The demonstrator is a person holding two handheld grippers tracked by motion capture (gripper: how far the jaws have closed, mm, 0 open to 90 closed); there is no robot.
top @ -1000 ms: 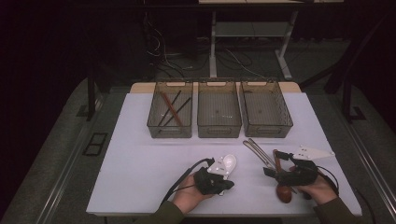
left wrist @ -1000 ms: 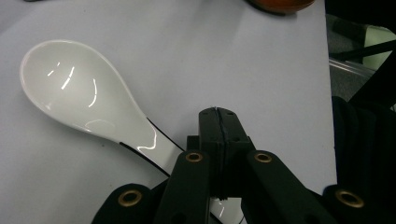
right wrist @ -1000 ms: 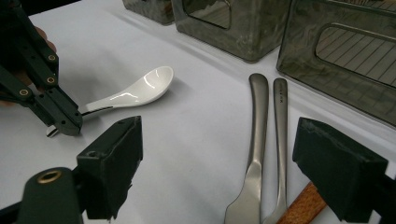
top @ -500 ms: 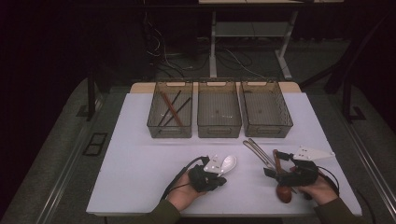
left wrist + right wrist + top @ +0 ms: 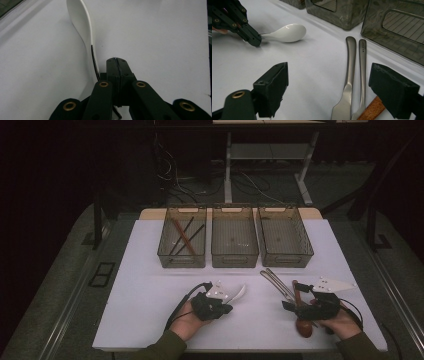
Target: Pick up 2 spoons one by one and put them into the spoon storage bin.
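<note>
three smoky clear bins sit in a row at the far side of the white table. the left bin holds a few thin sticks, one reddish and the rest dark; the middle bin and the right bin look bare inside. near the front, the left gripper has its jaws pressed together beside the handle of a white ceramic spoon, which lies on the table. the right gripper stands with jaws apart over two metal utensils and a wooden handle.
</note>
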